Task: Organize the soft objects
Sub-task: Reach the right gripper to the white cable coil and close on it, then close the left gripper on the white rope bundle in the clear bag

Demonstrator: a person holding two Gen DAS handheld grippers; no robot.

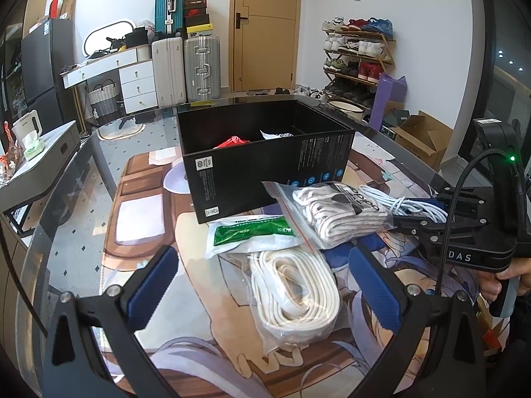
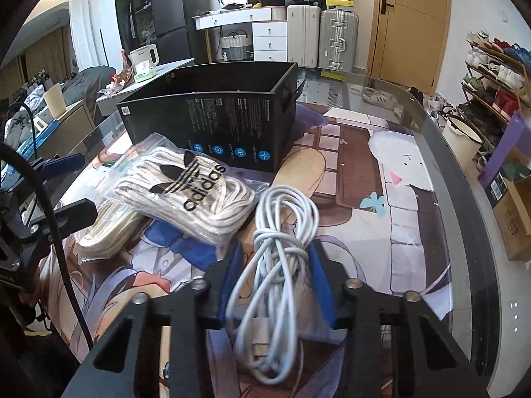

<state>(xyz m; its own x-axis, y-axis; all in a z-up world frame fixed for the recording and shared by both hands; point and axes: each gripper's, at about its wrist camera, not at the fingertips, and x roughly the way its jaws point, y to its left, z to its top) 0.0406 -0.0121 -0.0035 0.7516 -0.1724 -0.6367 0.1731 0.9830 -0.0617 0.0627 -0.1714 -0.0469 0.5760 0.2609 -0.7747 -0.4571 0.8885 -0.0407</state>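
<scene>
On the printed desk mat (image 2: 381, 165), just right of the bagged laces, a coiled white cable (image 2: 282, 248) is lying between the blue pads of the right gripper (image 2: 275, 265), whose jaws are pressing in on the bundle from both sides. The cable's loops are fanning out ahead of the fingertips and its plug end is trailing back under the gripper body. In the left wrist view the right gripper (image 1: 428, 214) is reaching in from the right edge, with a hand (image 1: 501, 282) wrapping its handle.

Touching the cable's left side, a clear zip bag of cream laces with an adidas logo (image 2: 186, 192) is resting partly on top of a second bag of flat cream laces (image 1: 295, 295) and overlapping a white pouch with a green label (image 1: 252, 232). The left gripper (image 1: 262, 282) is hovering over that second bag with its jaws spread wide and nothing between the pads.

Behind the pile, an open black box (image 1: 265, 159) is standing on the mat, holding a red item (image 1: 234, 141) and a white one (image 1: 275, 134). The mat is covering a glass table (image 2: 464, 199).
</scene>
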